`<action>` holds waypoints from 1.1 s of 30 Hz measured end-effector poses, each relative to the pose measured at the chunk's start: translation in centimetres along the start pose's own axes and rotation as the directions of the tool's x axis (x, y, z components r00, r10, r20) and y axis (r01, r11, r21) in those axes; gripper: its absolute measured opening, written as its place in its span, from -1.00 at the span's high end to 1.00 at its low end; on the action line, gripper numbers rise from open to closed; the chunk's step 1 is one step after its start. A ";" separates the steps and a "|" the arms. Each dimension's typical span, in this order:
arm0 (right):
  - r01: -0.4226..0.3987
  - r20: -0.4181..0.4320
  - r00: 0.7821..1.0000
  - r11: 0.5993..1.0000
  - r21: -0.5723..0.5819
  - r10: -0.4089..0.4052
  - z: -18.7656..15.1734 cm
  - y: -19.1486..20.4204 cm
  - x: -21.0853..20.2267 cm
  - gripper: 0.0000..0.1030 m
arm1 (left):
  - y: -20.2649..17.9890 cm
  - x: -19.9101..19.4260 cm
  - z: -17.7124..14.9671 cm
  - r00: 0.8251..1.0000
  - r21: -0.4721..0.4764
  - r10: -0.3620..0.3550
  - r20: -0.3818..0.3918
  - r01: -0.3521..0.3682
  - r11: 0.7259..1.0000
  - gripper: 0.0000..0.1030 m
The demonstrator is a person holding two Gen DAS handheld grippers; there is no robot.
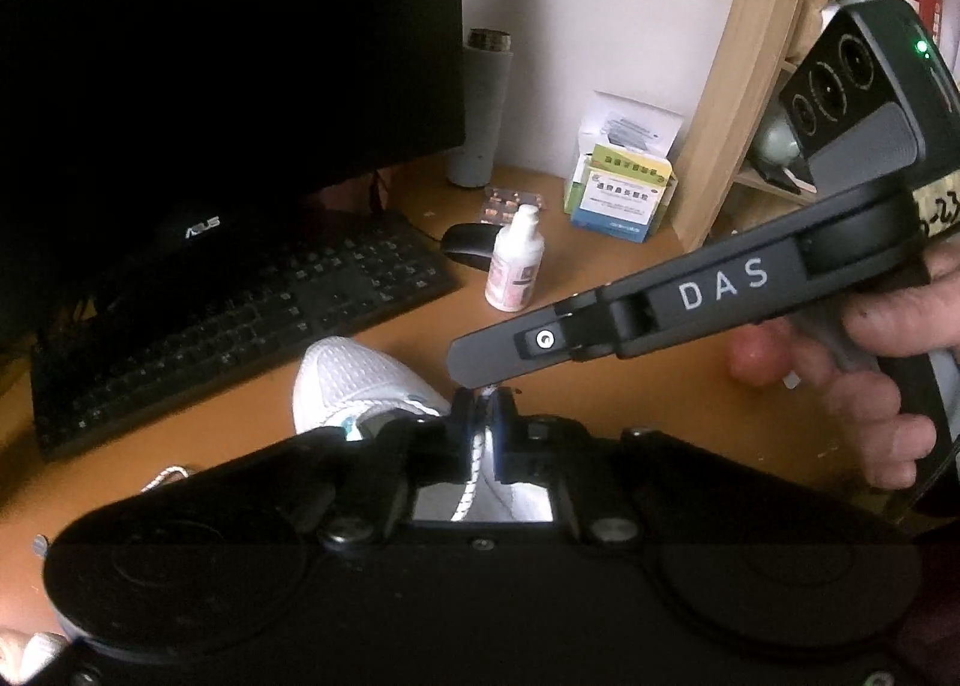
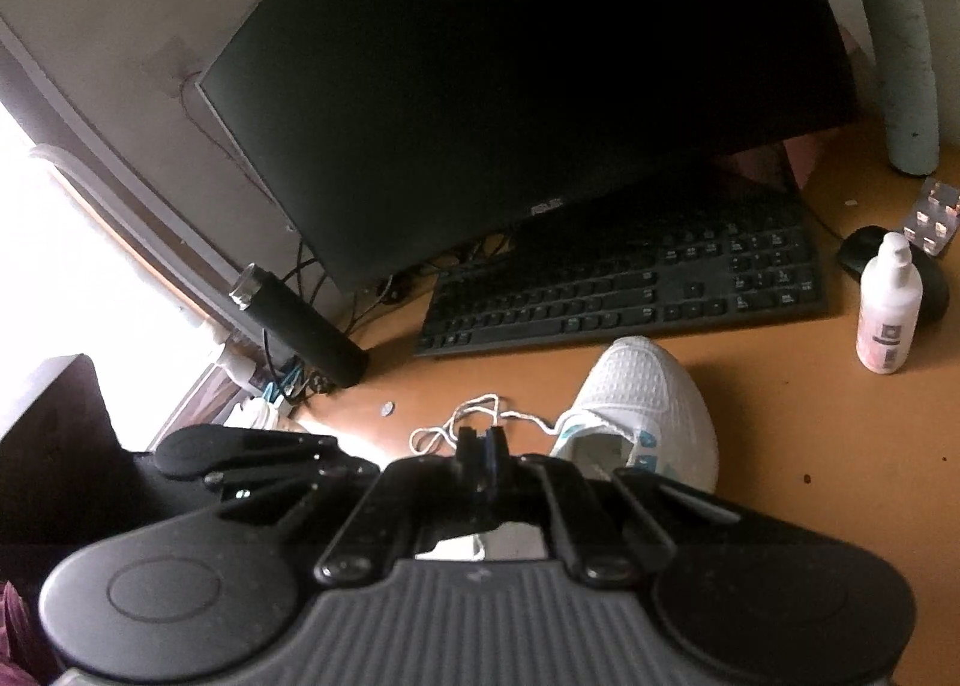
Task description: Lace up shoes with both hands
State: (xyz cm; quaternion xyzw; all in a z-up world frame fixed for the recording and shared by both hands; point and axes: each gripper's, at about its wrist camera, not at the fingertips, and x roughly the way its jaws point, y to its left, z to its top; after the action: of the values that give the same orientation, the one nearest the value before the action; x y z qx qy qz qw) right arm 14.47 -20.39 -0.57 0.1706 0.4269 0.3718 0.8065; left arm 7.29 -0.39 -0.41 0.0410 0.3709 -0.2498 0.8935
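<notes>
Black linkage filled the foreground of the left wrist view, where the left gripper (image 1: 480, 410) had its jaws drawn close on the white lace (image 1: 470, 482), which ran back between the fingers. Just ahead of it lay the white shoe (image 1: 354, 380), toe pointing away, on the orange table (image 1: 630, 320). Crossing from the right, the right gripper (image 1: 474, 362) reached in with its tip just above the left gripper's jaws; a hand (image 1: 882, 362) held its handle.

From the right wrist view, the right gripper (image 2: 483, 446) also had its jaws nearly together, but whether they pinched the lace could not be told. Loose lace (image 2: 474, 416) curled on the table (image 2: 780, 434) just beyond its tip, leading right to the shoe (image 2: 648, 398). Farther ahead sat a keyboard (image 2: 630, 284) and a dark monitor (image 2: 510, 74); to the right stood a small bottle (image 2: 888, 308), near a mouse (image 2: 924, 272).
</notes>
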 end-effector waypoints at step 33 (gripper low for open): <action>0.225 -0.074 0.962 0.917 -0.328 -0.262 -5.5 -0.4 2.8 0.79 | -0.4 11.6 -1.8 0.967 0.248 0.221 -0.126 -0.185 0.951 0.99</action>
State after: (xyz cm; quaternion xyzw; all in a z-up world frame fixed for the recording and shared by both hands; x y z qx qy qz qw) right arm 11.16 -18.85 -5.57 -0.0375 0.4258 0.3414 0.8371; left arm 12.87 -5.13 -9.61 0.2031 0.3999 -0.1947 0.8723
